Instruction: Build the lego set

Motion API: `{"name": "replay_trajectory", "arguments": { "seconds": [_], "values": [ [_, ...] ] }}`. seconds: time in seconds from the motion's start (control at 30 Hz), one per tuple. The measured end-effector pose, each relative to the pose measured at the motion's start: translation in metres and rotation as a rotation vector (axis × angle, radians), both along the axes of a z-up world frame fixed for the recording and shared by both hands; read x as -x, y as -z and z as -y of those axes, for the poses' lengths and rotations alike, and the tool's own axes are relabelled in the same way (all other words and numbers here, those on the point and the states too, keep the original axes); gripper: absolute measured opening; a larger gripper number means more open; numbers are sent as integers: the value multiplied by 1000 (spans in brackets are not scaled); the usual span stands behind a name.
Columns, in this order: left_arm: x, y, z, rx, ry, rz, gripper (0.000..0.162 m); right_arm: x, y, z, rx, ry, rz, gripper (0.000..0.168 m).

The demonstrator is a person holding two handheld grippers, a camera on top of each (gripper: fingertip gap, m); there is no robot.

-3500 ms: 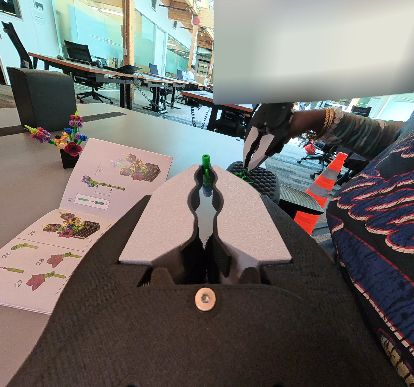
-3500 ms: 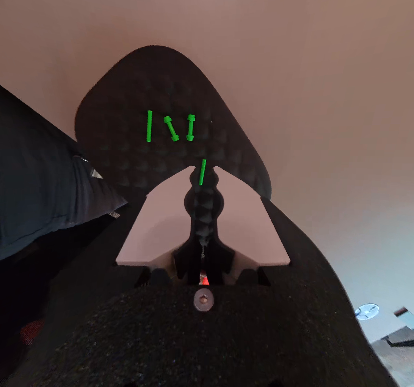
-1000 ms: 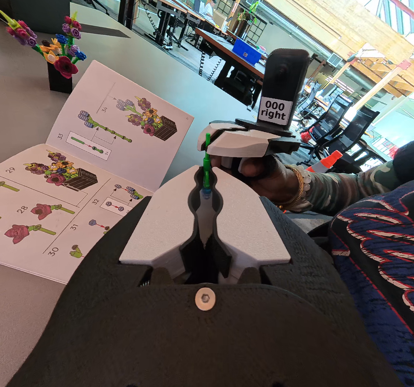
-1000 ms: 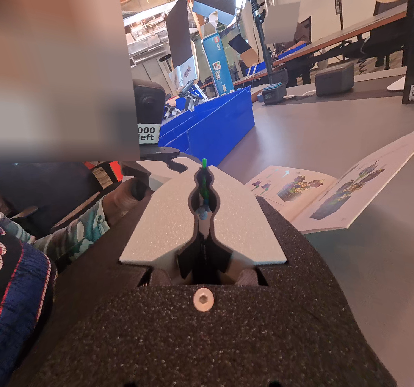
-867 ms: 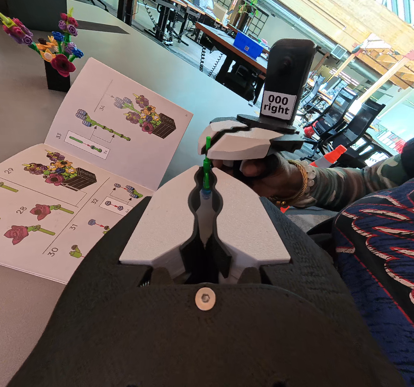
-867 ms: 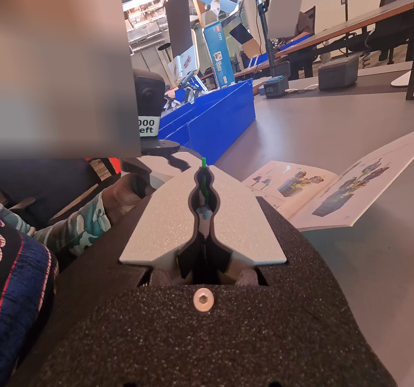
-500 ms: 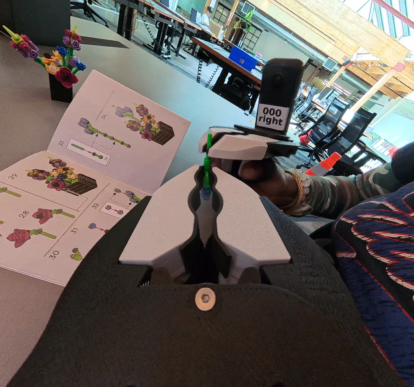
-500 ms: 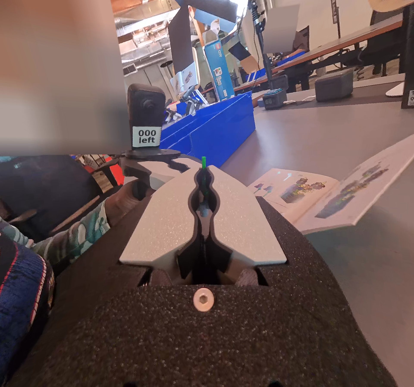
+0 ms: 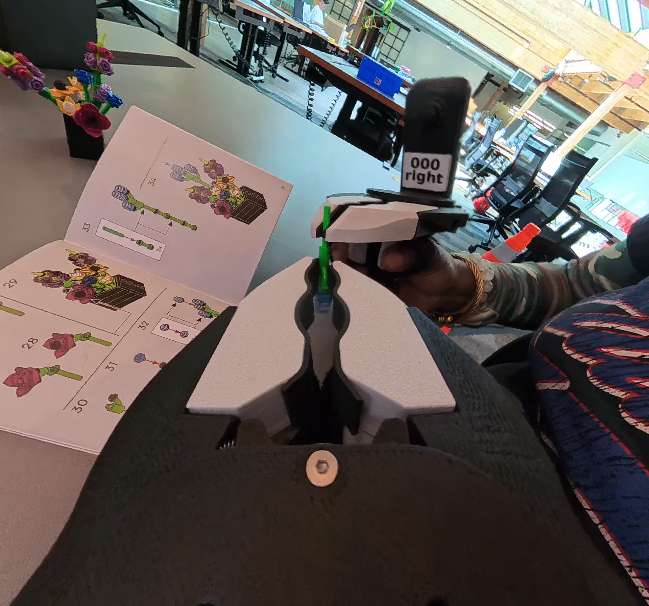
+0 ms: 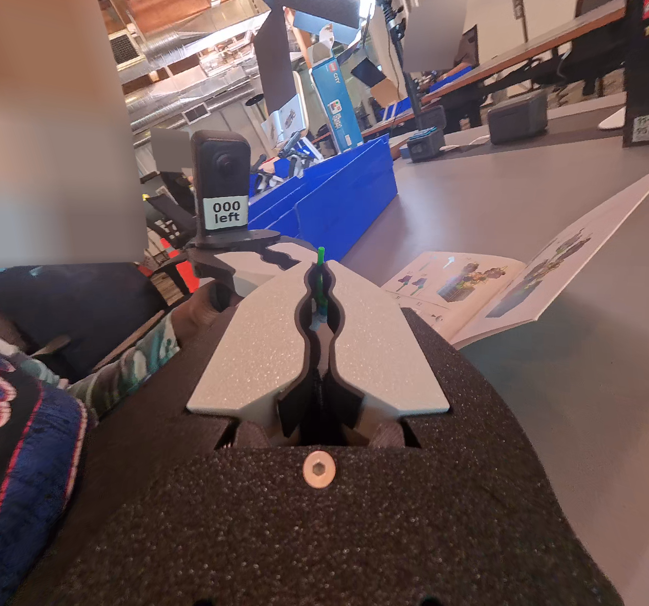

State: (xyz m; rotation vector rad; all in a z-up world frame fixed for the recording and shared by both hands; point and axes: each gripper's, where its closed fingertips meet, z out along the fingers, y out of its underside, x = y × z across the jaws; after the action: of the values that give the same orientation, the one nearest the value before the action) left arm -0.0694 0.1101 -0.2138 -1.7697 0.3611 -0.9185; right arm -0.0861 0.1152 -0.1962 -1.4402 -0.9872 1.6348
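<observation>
A thin green stem (image 9: 323, 275) is standing between both tongs — the left tongs (image 9: 322, 266) are clamping its lower part, the right tongs (image 9: 325, 227) are pinching its top. They are meeting just above the counter (image 9: 246, 125), beside the open booklet (image 9: 168, 224) — the flower model (image 9: 79, 104) is standing farther back.

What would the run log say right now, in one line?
left tool: shut on green stem | right tool: shut on green rod | joining
</observation>
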Motion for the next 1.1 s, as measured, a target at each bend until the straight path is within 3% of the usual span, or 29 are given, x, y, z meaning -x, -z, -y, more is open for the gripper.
{"name": "replay_trajectory", "arguments": {
  "seconds": [0.03,0.1,0.23,0.4,0.57,0.8,0.9,1.1],
  "values": [
    [-2,0,1,2,15,-7,4,-1,0,1,15,-22,6,3],
    [-5,0,4,4,49,-5,4,-4,-2,-3,38,-26,15,19],
    [-8,3,4,4,58,-42,4,-10,-13,-3,12,-74,38,22],
    [-10,2,6,-4,73,-47,4,-7,-12,-1,-74,-98,115,1],
    [-9,1,6,-8,73,-42,4,-8,-13,0,-19,-121,110,10],
    [-10,-1,7,-26,72,-45,5,-10,-11,3,-66,-138,137,3],
    [-6,-9,5,-56,51,-5,24,-10,-9,4,-90,-127,148,3],
    [-6,-16,8,-137,26,-42,12,-7,-7,12,-88,-137,151,3]
  ]
}}
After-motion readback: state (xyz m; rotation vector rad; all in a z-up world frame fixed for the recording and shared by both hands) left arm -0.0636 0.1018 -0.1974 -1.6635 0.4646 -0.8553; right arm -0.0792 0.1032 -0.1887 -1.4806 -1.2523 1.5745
